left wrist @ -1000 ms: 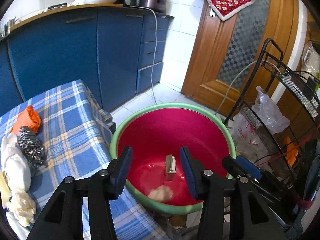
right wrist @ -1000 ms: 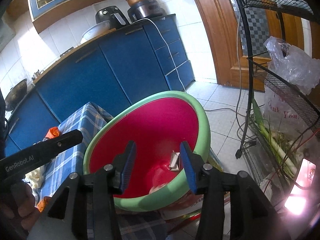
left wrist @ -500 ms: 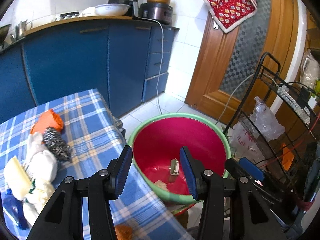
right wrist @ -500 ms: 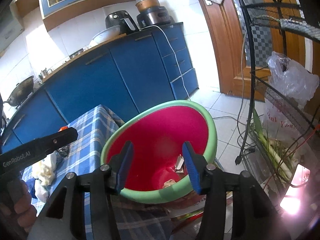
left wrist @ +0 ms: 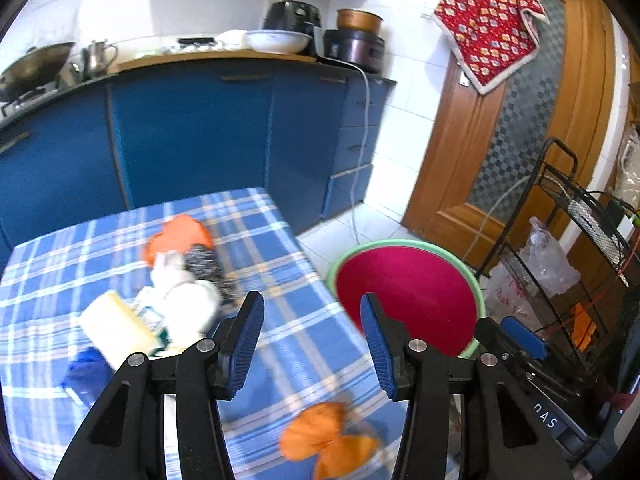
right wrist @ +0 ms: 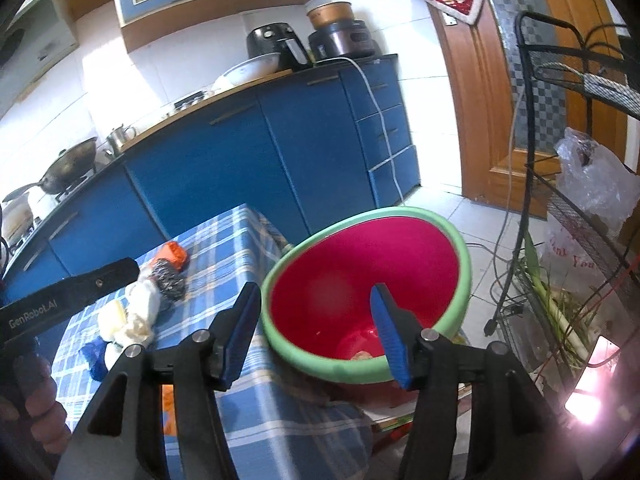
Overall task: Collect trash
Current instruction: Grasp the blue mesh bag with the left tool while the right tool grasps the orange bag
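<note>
basin: red basin (right wrist: 362, 276) with green rim, on floor at bench's 3 o'clock edge; scraps now lie inside.
trash pile: heap (left wrist: 176, 292) on bench (left wrist: 80, 248), shifted from view edge toward centre.
left claw (left wrist: 312, 336): opening, empty.
right claw (right wrist: 316, 336): opening, empty.
meaning: drop appears done; next pickup pending.

blue cabinets (left wrist: 192, 136), wooden door (left wrist: 516, 128), white tiles (left wrist: 404, 80)
</note>
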`<move>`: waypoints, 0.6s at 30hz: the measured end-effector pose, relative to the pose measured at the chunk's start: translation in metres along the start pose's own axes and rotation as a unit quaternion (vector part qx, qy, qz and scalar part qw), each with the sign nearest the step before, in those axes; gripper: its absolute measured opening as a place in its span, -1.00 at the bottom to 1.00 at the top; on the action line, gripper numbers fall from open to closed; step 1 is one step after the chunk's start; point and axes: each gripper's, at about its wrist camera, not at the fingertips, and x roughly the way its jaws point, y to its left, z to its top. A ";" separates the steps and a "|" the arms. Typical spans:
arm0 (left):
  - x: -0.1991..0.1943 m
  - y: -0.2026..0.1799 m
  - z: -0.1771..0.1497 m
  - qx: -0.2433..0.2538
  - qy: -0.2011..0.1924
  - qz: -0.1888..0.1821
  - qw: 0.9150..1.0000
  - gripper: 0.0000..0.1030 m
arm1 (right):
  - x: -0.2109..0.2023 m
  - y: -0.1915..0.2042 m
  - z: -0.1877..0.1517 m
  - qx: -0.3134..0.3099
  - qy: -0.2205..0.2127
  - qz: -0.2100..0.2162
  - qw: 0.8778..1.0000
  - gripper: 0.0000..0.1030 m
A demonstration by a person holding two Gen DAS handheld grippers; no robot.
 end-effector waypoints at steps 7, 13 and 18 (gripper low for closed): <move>-0.023 0.039 -0.004 -0.018 -0.007 0.041 0.999 0.08 | 0.004 0.030 -0.005 -0.020 0.023 0.007 1.000 0.23; -0.037 0.079 -0.012 -0.032 0.001 0.083 0.996 0.16 | 0.009 0.050 -0.014 -0.036 0.051 0.014 0.998 0.26; -0.042 0.114 -0.020 -0.060 0.014 0.108 0.992 0.21 | 0.010 0.063 -0.020 -0.044 0.068 0.017 0.997 0.29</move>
